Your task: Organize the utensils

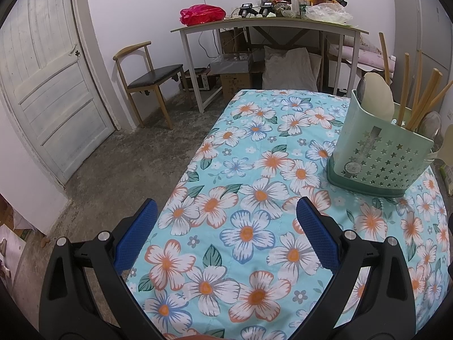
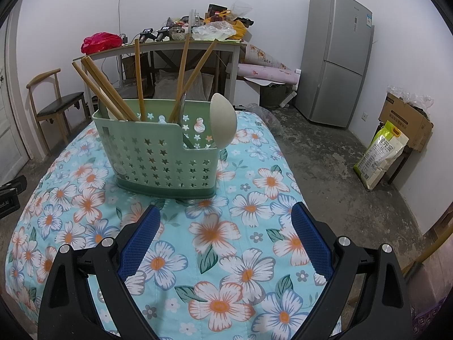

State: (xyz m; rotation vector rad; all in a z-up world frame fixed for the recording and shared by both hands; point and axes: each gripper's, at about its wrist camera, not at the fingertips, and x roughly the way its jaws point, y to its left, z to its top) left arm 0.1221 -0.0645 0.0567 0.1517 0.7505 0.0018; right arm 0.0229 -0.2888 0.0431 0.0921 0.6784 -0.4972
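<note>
Standing beyond the right claw (image 2: 225,236) (jaws apart): green utensil caddy (image 2: 161,155).

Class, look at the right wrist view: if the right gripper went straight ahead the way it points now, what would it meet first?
Most likely the green utensil caddy, standing straight ahead on the floral tablecloth. The right gripper has its jaws open and empty, and only bare cloth lies between. Depth is hard to judge.
</note>
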